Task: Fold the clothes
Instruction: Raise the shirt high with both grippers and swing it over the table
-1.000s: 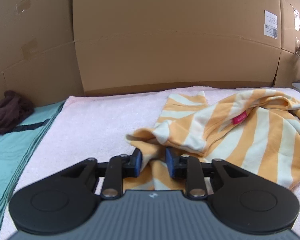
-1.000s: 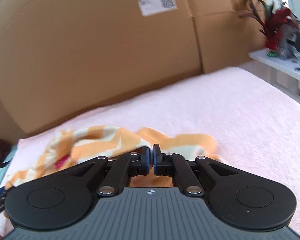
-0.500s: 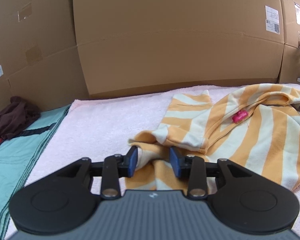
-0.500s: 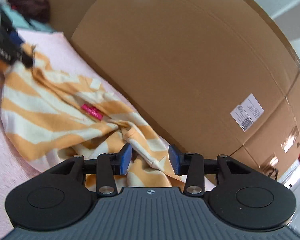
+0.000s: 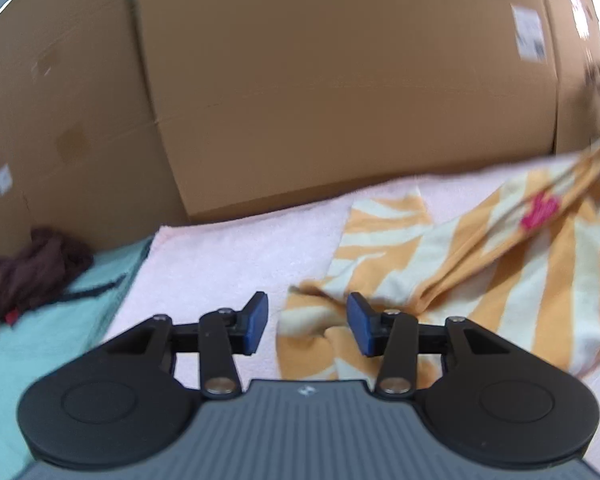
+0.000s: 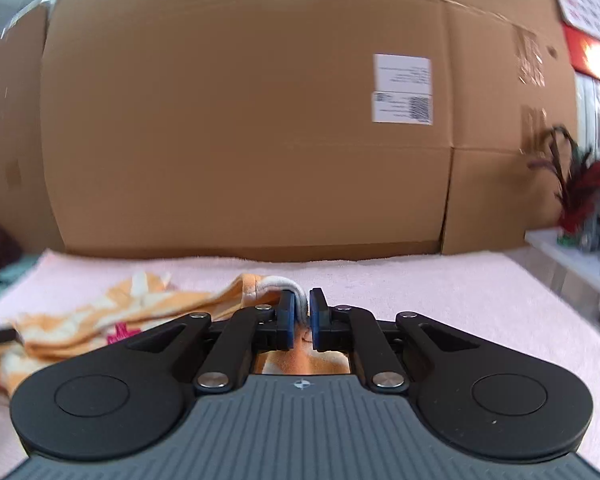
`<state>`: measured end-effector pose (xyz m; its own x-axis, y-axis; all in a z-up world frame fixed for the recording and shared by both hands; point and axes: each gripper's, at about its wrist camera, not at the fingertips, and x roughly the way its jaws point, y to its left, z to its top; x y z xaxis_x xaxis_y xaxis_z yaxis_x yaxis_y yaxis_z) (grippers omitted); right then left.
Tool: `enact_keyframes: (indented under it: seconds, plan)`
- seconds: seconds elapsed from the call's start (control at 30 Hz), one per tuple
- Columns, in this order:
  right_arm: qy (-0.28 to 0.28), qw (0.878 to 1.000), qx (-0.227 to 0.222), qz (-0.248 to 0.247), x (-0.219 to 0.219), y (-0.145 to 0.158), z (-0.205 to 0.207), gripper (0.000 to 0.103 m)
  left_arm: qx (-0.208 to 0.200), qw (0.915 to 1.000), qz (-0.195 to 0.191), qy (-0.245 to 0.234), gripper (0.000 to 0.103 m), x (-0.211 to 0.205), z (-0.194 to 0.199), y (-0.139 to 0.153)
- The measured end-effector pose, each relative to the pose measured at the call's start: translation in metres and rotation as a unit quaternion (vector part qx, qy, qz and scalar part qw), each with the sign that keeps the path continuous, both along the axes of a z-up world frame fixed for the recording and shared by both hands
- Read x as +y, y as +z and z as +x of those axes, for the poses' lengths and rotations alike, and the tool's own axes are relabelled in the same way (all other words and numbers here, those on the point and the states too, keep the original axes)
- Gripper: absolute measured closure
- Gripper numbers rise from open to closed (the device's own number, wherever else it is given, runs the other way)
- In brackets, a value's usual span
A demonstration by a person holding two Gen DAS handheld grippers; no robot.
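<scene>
The right gripper (image 6: 300,314) has just been closing, and its blue pads (image 6: 286,320) now pinch a pale ribbed edge of the orange-and-cream striped garment (image 6: 148,314); the cloth rises between the jaws and trails away to the left over the pink towel (image 6: 440,304). The left gripper (image 5: 307,326) has just been opening, and its jaws stand apart. A bunched corner of the same garment (image 5: 480,264) lies between the pads, but they do not press on it, so this side holds nothing. In the left wrist view the garment lies on the right part of the towel, crumpled and twisted, with a pink label (image 5: 540,210) showing and one strip of cloth pulled tight toward the upper right, probably by the other gripper. I judge that the folding is hardly begun: no flat layer and no clean fold is visible, so the garment must first be spread out, then folded. Both tools point forward and a little downward, close over the towel, facing the wall of cardboard boxes (image 6: 244,120). A dark brown cloth (image 5: 32,268) sits on a teal cloth (image 5: 40,356) far to the left, well apart from the work.
</scene>
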<state>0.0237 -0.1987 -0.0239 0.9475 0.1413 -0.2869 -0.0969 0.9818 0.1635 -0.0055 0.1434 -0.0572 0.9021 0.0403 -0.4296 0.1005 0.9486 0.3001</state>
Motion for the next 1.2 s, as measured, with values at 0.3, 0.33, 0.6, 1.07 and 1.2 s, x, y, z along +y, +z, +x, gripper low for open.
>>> enact_keyframes:
  seconds: [0.3,0.33,0.6,1.07,1.2]
  plan:
    - [0.01,0.999,-0.004,0.033,0.002,0.002,-0.004,0.095,0.019,0.9845,0.129,-0.117,0.057,-0.022,0.008,-0.004]
    - [0.011,0.999,-0.004,0.037,0.002,0.002,-0.004,0.095,0.022,0.9811,0.145,-0.126,0.057,-0.024,0.009,-0.006]
    - [0.014,0.997,-0.009,0.082,-0.006,0.005,-0.005,0.095,0.034,0.9564,0.215,-0.195,0.059,-0.025,0.007,-0.009]
    - [0.012,0.993,-0.051,0.107,-0.013,0.018,-0.015,0.095,-0.022,0.9763,0.152,-0.152,0.098,-0.03,0.019,-0.019]
    - [0.017,0.993,-0.086,0.08,-0.01,0.038,-0.031,0.095,-0.088,0.9906,0.026,-0.102,0.098,-0.016,0.004,0.022]
